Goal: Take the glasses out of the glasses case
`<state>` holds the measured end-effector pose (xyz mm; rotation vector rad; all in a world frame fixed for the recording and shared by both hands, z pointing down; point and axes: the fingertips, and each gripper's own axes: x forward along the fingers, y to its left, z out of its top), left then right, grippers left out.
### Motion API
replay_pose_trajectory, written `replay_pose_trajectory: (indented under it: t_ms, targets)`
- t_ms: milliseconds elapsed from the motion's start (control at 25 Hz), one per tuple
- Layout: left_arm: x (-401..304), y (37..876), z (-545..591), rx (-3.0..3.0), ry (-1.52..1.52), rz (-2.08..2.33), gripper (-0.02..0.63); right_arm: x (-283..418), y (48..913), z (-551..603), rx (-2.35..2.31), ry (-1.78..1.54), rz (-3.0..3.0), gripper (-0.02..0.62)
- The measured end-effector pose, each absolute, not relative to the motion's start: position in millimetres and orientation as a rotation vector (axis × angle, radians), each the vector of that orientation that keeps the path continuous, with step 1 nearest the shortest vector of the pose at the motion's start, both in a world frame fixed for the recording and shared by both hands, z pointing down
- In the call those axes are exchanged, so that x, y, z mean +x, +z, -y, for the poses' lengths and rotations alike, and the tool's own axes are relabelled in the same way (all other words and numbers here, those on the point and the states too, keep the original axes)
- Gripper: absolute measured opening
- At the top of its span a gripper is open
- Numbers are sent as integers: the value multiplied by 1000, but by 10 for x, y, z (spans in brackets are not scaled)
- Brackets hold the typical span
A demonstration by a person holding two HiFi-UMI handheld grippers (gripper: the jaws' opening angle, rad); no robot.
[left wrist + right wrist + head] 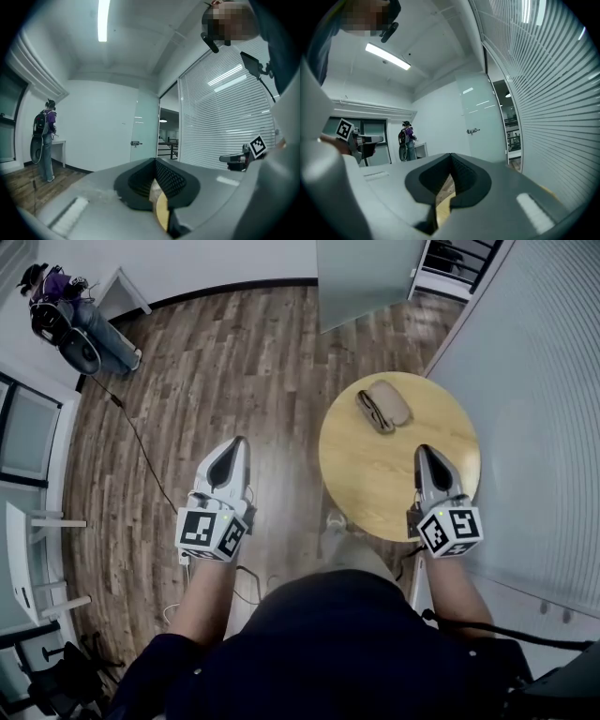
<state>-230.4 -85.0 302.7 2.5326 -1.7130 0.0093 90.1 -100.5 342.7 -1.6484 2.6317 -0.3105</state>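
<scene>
A glasses case (382,406) lies open at the far side of the round wooden table (375,484); its dark half holds the glasses (373,412) and its beige lid lies beside it. My right gripper (423,452) hovers over the table's near right part, short of the case, with its jaws closed to a point and nothing in them. My left gripper (238,443) hangs over the floor left of the table, also shut and empty. Both gripper views point up at the room; the case is not in them. The shut jaw tips (154,161) (451,157) meet in each.
A person with a backpack (70,320) stands at the far left by a white desk. A cable (141,446) runs across the wooden floor. White furniture (28,559) lines the left wall. A blind-covered glass wall (544,409) runs close along the table's right.
</scene>
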Motion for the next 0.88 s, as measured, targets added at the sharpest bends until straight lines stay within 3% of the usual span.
replay_pose_trajectory:
  t_ms: [400,880]
  targets:
    - [-1672,2957,1842,2666,146,1643,6,927,3630,2006,-1530,-428,-2771,9]
    - [-1387,3110,2630,2777,200,1463,6,869,3856,2684,-1610,-515,-2733,9]
